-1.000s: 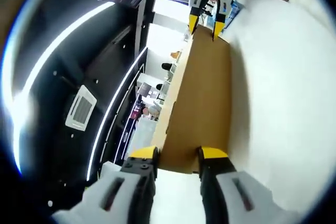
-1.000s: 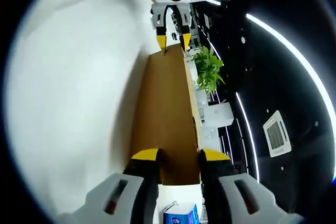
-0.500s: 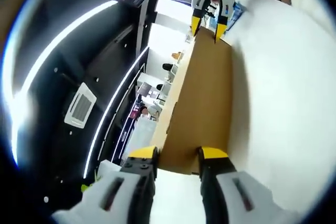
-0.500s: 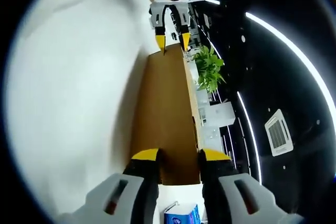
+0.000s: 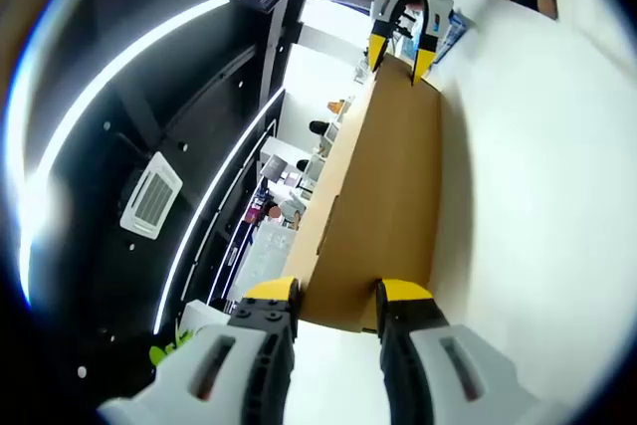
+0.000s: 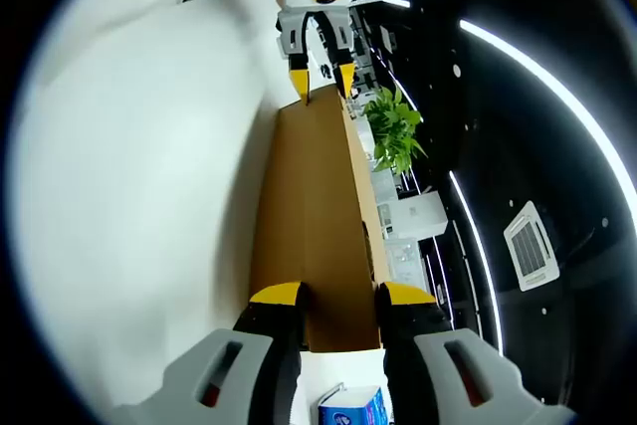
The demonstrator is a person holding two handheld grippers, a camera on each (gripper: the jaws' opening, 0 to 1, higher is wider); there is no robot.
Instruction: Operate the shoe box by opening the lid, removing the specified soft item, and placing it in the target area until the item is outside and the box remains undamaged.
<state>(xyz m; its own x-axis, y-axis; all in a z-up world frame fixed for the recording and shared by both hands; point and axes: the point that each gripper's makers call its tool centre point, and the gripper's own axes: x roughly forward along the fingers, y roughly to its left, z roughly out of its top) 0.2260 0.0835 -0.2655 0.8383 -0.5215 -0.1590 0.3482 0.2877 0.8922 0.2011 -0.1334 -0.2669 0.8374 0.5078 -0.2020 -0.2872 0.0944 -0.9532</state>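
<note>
Left claw: in the left gripper view, the left claw (image 5: 338, 296) is rising from the bottom, its two yellow-tipped jaws straddling the near end of the shoe box lid (image 5: 383, 186) and clenching on it.
Right claw: in the right gripper view, the right claw (image 6: 338, 296) is gripping the opposite end of the same lid (image 6: 314, 206) in the same way; each claw is also appearing small at the far end of the other's view, the right one at (image 5: 401, 47), the left one at (image 6: 318, 79).
Shoe box lid: a flat, smooth panel of plain brown cardboard, long and rectangular, stretching between the two claws and tilting up from the bench (image 5: 537, 196).
Bench: a matte white surface, running alongside the lid.
Near things: a blue-and-white packet (image 6: 350, 411) is sitting just beyond the right claw's jaws.
Far things: a leafy green plant (image 6: 396, 131) is standing past the lid's edge; a dark ceiling with a square vent (image 5: 151, 204) and curved light strips is filling the background.
Hidden: the lid is blocking the box's inside and any soft item.
</note>
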